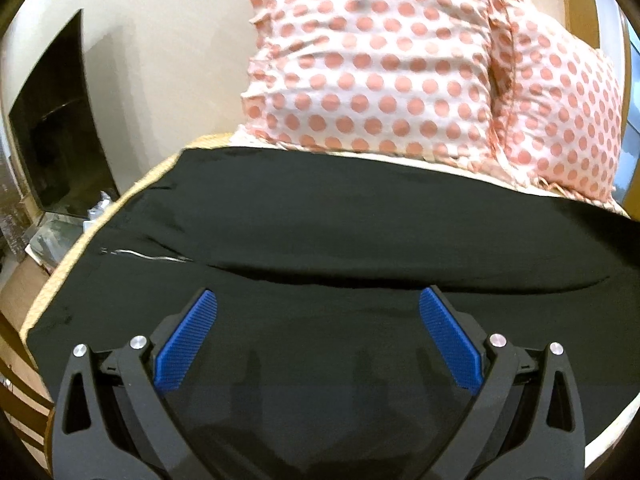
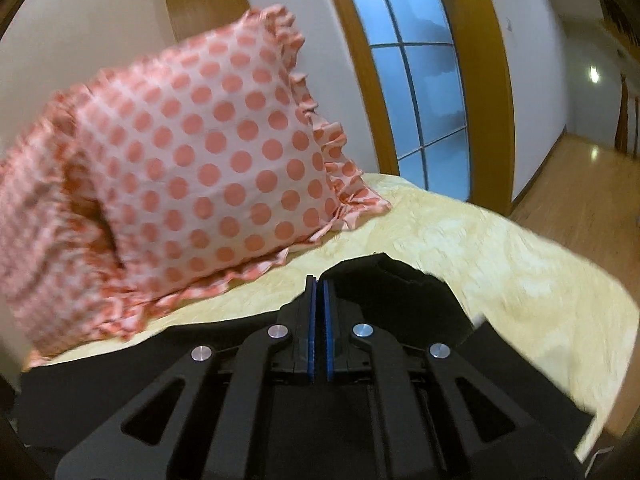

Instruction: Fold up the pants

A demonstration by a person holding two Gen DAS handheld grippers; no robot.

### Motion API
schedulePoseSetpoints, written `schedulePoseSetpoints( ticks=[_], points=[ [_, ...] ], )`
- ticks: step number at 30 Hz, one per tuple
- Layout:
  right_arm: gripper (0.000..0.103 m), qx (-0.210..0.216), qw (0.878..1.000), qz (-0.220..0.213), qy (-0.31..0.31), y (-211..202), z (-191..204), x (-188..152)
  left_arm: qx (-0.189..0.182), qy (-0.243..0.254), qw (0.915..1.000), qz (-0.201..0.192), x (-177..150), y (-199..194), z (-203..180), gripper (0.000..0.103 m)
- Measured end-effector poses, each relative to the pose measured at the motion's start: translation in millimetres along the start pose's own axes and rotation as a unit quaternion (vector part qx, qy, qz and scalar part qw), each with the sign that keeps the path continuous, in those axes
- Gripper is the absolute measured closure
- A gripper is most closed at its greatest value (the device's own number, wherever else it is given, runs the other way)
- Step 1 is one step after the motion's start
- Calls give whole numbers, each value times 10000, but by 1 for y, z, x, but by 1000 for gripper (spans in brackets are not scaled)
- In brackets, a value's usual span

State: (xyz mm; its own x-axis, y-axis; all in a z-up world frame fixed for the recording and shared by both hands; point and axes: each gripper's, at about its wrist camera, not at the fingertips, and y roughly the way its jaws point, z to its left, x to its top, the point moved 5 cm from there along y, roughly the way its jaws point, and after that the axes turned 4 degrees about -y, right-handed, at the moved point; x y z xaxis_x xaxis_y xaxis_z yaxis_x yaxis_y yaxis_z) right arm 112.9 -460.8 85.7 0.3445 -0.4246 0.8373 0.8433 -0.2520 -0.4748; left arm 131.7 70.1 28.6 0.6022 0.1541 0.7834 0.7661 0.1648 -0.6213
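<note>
1. Left wrist view: our left gripper (image 1: 318, 300) has its fingers (image 1: 188, 338) spread wide and holds nothing; it hovers over the pants (image 1: 320, 216), which lie flat and dark across the bed (image 1: 48, 280).
2. The risk here, as we judge it: if these fingers close on the flat middle, they may pinch only the top layer, and the fold would come crooked. A pale cord (image 1: 140, 255) lies on the cloth and could snag.
3. The pillows (image 1: 372, 60) sit just behind the far edge of the pants and limit room there.
4. Right wrist view: our right gripper (image 2: 320, 286) is closed. Black cloth (image 2: 384, 280) rises around its tips, so it seems to grip the pants, though we cannot be sure.
5. If so, a quick pull could slip the thin cloth out, or drag the cover (image 2: 500, 264) into wrinkles. The pillow (image 2: 208, 168) stands near on the left.
</note>
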Motion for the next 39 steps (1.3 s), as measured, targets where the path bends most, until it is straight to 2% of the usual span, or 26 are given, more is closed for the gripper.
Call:
schedulePoseSetpoints(
  ticks=[3, 6, 9, 13, 15, 17, 18, 19, 21, 24, 25, 26, 28, 30, 33, 34, 36, 39],
  points=[
    [100, 95, 9992, 40, 391, -36, -28, -37, 105, -95, 9998, -116, 7, -10, 12, 2],
    [100, 97, 9953, 283, 917, -54, -61, -74, 196, -130, 9995, -190, 13, -17, 21, 2],
    [100, 244, 9909, 558, 1200, -52, -76, -90, 244, -91, 9994, -206, 20, -20, 26, 2],
    [98, 617, 9810, 783, 1664, -45, -85, -96, 159, -174, 9996, -129, 27, -23, 30, 2],
    [92, 755, 9752, 911, 1869, -40, -86, -99, 115, -261, 9995, -131, 29, -24, 34, 2],
    [72, 898, 9686, 999, 2090, -35, -89, -102, 123, -321, 9994, -107, 29, -23, 36, 2],
    [65, 941, 9665, 1002, 2168, -34, -90, -104, 134, -346, 9993, -84, 29, -23, 38, 2],
    [61, 992, 9654, 957, 2213, -34, -91, -104, 125, -373, 9992, -53, 29, -22, 39, 2],
    [60, 942, 9670, 916, 2184, -31, -89, -102, 60, -422, 9991, 18, 28, -20, 40, 2],
    [62, 803, 9699, 834, 2143, -24, -89, -98, -49, -488, 9987, 121, 29, -17, 39, 2],
    [68, 785, 9702, 826, 2139, -21, -89, -98, -86, -519, 9985, 122, 30, -17, 38, 2],
    [84, 748, 9699, 851, 2157, -17, -90, -97, -145, -578, 9982, 92, 30, -17, 38, 2],
    [99, 1006, 9604, 994, 2402, -4, -93, -98, -154, -697, 9974, 76, 31, -16, 39, 2],
    [100, 1219, 9536, 881, 2608, -4, -100, -93, -127, -807, 9966, 110, 32, -15, 40, 2],
    [101, 1461, 9555, 358, 2539, -31, -108, -78, 20, -761, 9971, 85, 33, -16, 40, 2],
    [101, 1420, 9569, 306, 2514, -36, -110, -77, 29, -726, 9973, 63, 33, -17, 39, 2],
    [101, 1301, 9575, 305, 2555, -47, -119, -84, -55, -651, 9978, 87, 36, -17, 39, 2],
    [101, 991, 9585, 602, 2606, -44, -128, -105, -162, -630, 9978, 122, 44, -15, 41, 2]
  ],
)
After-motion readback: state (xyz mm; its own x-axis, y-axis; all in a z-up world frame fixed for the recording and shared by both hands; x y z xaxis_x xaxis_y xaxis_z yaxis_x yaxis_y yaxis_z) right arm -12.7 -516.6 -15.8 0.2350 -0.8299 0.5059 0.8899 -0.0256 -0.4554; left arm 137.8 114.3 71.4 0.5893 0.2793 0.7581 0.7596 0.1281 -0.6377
